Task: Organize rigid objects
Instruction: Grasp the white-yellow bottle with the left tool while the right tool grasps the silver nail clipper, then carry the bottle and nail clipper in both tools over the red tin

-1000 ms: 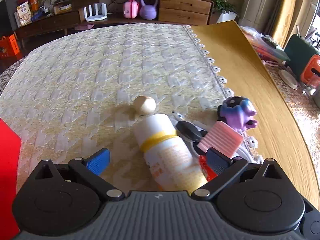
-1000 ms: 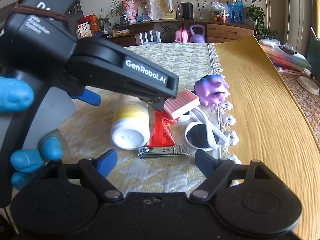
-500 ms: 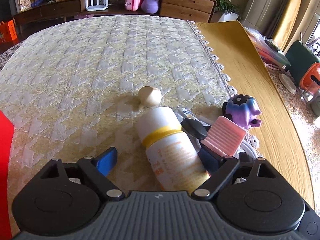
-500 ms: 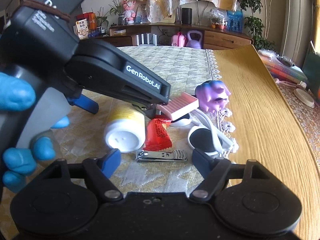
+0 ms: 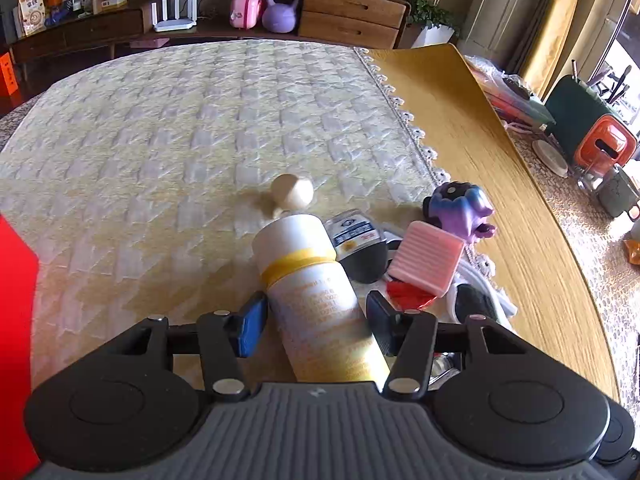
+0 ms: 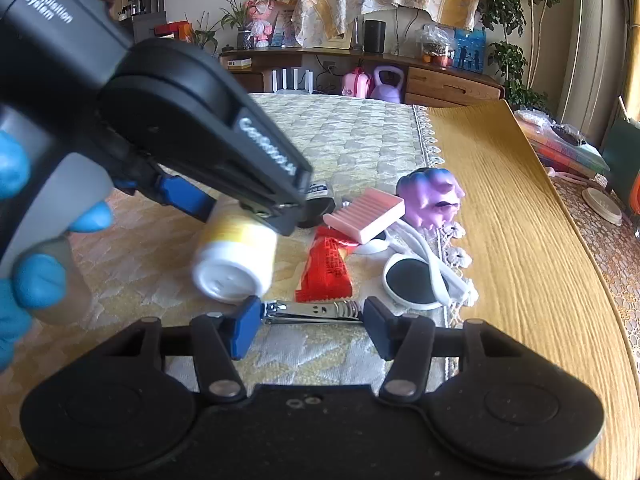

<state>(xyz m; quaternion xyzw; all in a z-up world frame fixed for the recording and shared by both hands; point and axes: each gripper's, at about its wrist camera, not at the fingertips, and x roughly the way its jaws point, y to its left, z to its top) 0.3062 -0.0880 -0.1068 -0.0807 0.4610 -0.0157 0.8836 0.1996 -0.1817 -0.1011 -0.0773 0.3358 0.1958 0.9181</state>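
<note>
A white bottle [image 5: 308, 280] with a yellow band lies on the quilted cloth [image 5: 180, 140]. My left gripper [image 5: 316, 320] straddles its body; the jaws are closing and both blue pads meet its sides. In the right wrist view the left gripper [image 6: 244, 216] comes down over the bottle [image 6: 236, 264], held by a blue-gloved hand [image 6: 24, 280]. A silver nail clipper [image 6: 312, 311] lies crosswise just in front of the bottle's cap. My right gripper [image 6: 310, 322] is closing on it lengthwise, a pad at each end.
Beside the bottle lie a red packet [image 6: 326, 268], a pink ribbed block [image 6: 366, 212], a purple toy [image 6: 432, 196] and white sunglasses [image 6: 412, 280]. A cream ball [image 5: 292, 196] sits beyond the bottle. A wood-grain mat [image 5: 480, 160] covers the right; a red object [image 5: 16, 320] is at left.
Both grippers' jaws have narrowed: the left pads came in against the bottle, the right pads against the clipper's ends. The right gripper edged forward to the clipper.
</note>
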